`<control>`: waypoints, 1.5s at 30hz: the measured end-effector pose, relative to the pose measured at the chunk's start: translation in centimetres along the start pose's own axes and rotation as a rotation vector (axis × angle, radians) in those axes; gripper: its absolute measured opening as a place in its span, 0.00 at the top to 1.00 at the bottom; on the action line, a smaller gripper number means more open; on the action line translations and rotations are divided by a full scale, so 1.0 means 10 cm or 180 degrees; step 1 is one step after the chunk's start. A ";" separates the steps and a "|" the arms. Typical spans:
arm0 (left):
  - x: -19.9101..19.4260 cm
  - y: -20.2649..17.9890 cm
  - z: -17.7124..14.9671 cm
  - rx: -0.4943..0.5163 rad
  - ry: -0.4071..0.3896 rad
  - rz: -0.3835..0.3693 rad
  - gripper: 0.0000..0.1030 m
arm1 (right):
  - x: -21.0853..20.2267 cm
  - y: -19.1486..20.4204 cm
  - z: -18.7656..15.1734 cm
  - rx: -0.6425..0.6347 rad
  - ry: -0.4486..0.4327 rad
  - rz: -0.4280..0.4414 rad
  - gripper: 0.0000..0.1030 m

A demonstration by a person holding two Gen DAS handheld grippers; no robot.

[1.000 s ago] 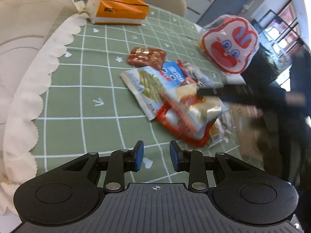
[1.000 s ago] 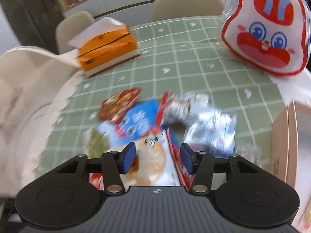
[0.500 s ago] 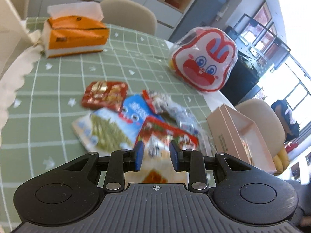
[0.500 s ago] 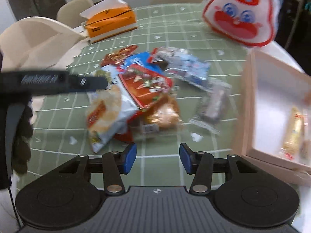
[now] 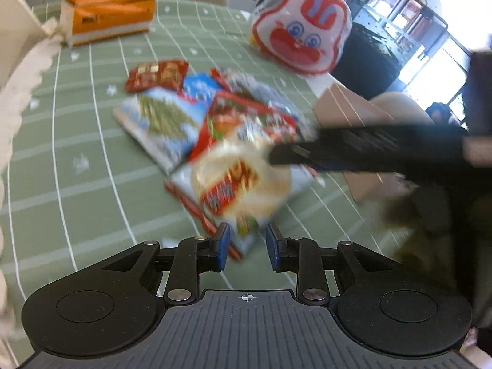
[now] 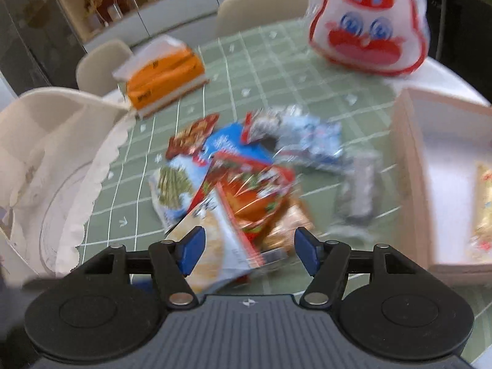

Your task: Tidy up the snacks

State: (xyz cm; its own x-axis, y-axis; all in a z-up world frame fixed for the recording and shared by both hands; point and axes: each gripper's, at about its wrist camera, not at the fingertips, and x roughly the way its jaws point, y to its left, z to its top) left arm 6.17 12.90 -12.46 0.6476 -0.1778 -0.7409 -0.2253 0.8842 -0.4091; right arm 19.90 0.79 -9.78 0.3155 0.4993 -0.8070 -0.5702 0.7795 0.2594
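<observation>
A pile of snack packets (image 5: 215, 129) lies on the green checked tablecloth (image 5: 77, 153); it also shows in the right wrist view (image 6: 243, 184). My left gripper (image 5: 247, 247) is open, its blue pads either side of the near corner of a rice-cracker packet (image 5: 243, 187). My right gripper (image 6: 247, 249) is wide open over the near end of the pile, above the same cracker packet (image 6: 215, 240). Its black body (image 5: 369, 150) crosses the left wrist view from the right. A pink box (image 6: 446, 184) holding a yellow snack (image 6: 484, 209) stands right of the pile.
An orange tissue box (image 5: 107, 12) and a red-and-white rabbit-face bag (image 5: 303, 27) stand at the table's far side. A white scalloped cloth item (image 6: 46, 169) lies at the left. Chairs stand behind the table.
Both grippers have moved in toward the pile. The right gripper has opened wider and now reaches over the cracker packet. The left gripper's pads now flank the packet's corner.
</observation>
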 end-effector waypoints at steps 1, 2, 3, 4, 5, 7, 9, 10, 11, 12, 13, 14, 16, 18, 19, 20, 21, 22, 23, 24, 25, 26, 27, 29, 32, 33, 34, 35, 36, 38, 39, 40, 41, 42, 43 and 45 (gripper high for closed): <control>-0.03 0.01 -0.04 -0.0031 0.0003 -0.0035 0.72 | 0.07 0.06 0.01 0.0045 0.0012 -0.0024 0.37; -0.06 0.03 -0.07 -0.0065 -0.0014 -0.0050 0.72 | 0.14 0.11 0.03 0.0071 0.0013 -0.0043 0.37; -0.11 0.06 -0.09 -0.0110 -0.0051 -0.0050 0.72 | 0.18 0.15 0.03 0.0081 0.0007 -0.0057 0.36; -0.16 0.10 -0.11 -0.0166 -0.0095 -0.0046 0.72 | 0.22 0.20 0.04 0.0068 -0.0014 -0.0100 0.36; -0.22 0.14 -0.12 -0.0217 -0.0140 -0.0039 0.72 | 0.26 0.25 0.05 0.0013 -0.0010 -0.0121 0.36; -0.33 0.23 -0.12 -0.0284 -0.0225 0.0004 0.72 | 0.28 0.33 0.04 -0.0103 0.0000 -0.0165 0.36; -0.43 0.32 -0.11 -0.0342 -0.0313 0.0049 0.72 | 0.23 0.34 0.02 -0.0177 0.0066 -0.0139 0.44; -0.47 0.36 -0.10 -0.0390 -0.0354 0.0064 0.72 | 0.20 0.34 0.00 -0.0184 0.0100 -0.0106 0.47; -0.50 0.40 -0.10 -0.0440 -0.0387 0.0072 0.72 | 0.16 0.32 -0.03 -0.0180 0.0134 -0.0067 0.53; -0.53 0.44 -0.09 -0.0490 -0.0417 0.0071 0.72 | 0.12 0.28 -0.06 -0.0166 0.0170 0.0002 0.59; -0.55 0.46 -0.09 -0.0523 -0.0439 0.0062 0.72 | 0.07 0.25 -0.09 -0.0134 0.0195 0.0062 0.61; -0.56 0.48 -0.08 -0.0549 -0.0458 0.0047 0.72 | 0.02 0.21 -0.13 -0.0107 0.0230 0.0104 0.64; -0.54 0.48 -0.05 -0.0553 -0.0453 0.0024 0.72 | -0.03 0.15 -0.22 -0.0035 0.0329 0.0186 0.67; -0.47 0.44 0.03 -0.0494 -0.0433 0.0009 0.72 | -0.08 0.10 -0.33 0.0062 0.0439 0.0254 0.68; -0.44 0.42 0.06 -0.0445 -0.0427 -0.0002 0.72 | -0.10 0.07 -0.39 0.0100 0.0465 0.0281 0.68; -0.41 0.39 0.09 -0.0400 -0.0419 -0.0014 0.71 | -0.13 0.05 -0.44 0.0133 0.0483 0.0306 0.68; -0.36 0.37 0.13 -0.0363 -0.0405 -0.0017 0.72 | -0.17 0.02 -0.48 0.0156 0.0495 0.0319 0.68; -0.33 0.35 0.17 -0.0340 -0.0395 -0.0016 0.72 | -0.20 0.00 -0.53 0.0176 0.0504 0.0325 0.68; -0.30 0.33 0.19 -0.0317 -0.0385 -0.0021 0.72 | -0.24 -0.03 -0.57 0.0197 0.0506 0.0328 0.68; -0.26 0.32 0.22 -0.0293 -0.0372 -0.0029 0.72 | -0.26 -0.05 -0.60 0.0213 0.0499 0.0315 0.67; -0.23 0.30 0.25 -0.0273 -0.0355 -0.0034 0.72 | -0.31 -0.09 -0.64 0.0215 0.0467 0.0258 0.67; -0.20 0.29 0.26 -0.0248 -0.0337 -0.0038 0.71 | -0.34 -0.11 -0.66 0.0206 0.0424 0.0196 0.63; -0.16 0.26 0.28 -0.0209 -0.0315 -0.0041 0.71 | -0.39 -0.14 -0.68 0.0182 0.0360 0.0117 0.62; -0.10 0.22 0.30 -0.0115 -0.0267 -0.0050 0.71 | -0.48 -0.19 -0.75 0.0100 0.0227 -0.0042 0.57; -0.02 0.19 0.31 -0.0039 -0.0232 -0.0019 0.71 | -0.58 -0.34 -0.84 0.0088 0.0074 -0.0272 0.48; 0.01 0.19 0.32 -0.0034 -0.0219 0.0001 0.71 | -0.61 -0.41 -0.87 0.0109 0.0042 -0.0349 0.48; 0.03 0.19 0.32 -0.0031 -0.0218 0.0001 0.71 | -0.63 -0.48 -0.90 0.0149 0.0007 -0.0425 0.48; 0.05 0.18 0.34 -0.0021 -0.0218 -0.0002 0.72 | -0.66 -0.55 -0.94 0.0203 -0.0033 -0.0493 0.48; 0.07 0.16 0.36 -0.0002 -0.0218 -0.0006 0.72 | -0.69 -0.62 -0.97 0.0257 -0.0072 -0.0544 0.48; 0.12 0.09 0.42 0.0054 -0.0198 -0.0030 0.72 | -0.73 -0.79 -1.03 0.0344 -0.0130 -0.0630 0.46; 0.16 0.04 0.45 0.0102 -0.0168 -0.0050 0.71 | -0.73 -0.86 -1.06 0.0382 -0.0145 -0.0672 0.45; 0.21 -0.02 0.48 0.0167 -0.0129 -0.0049 0.71 | -0.72 -0.93 -1.10 0.0440 -0.0146 -0.0706 0.45; 0.26 -0.10 0.50 0.0261 -0.0083 -0.0005 0.71 | -0.71 -1.00 -1.13 0.0504 -0.0129 -0.0711 0.45; 0.33 -0.20 0.52 0.0384 -0.0034 0.0109 0.71 | -0.72 -1.05 -1.16 0.0526 -0.0198 -0.0663 0.43; 0.39 -0.28 0.53 0.0498 0.0000 0.0231 0.71 | -0.74 -1.08 -1.20 0.0539 -0.0259 -0.0619 0.40; 0.47 -0.46 0.51 0.0770 0.0017 0.0416 0.69 | -0.77 -1.11 -1.25 0.0524 -0.0308 -0.0561 0.36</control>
State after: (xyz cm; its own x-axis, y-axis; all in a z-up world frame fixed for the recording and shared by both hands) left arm 13.96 10.18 -11.32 0.6205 -0.0570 -0.7821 -0.1260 0.9771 -0.1712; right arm 14.36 -16.45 -13.10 0.4746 0.3779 -0.7950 -0.3714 0.9048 0.2084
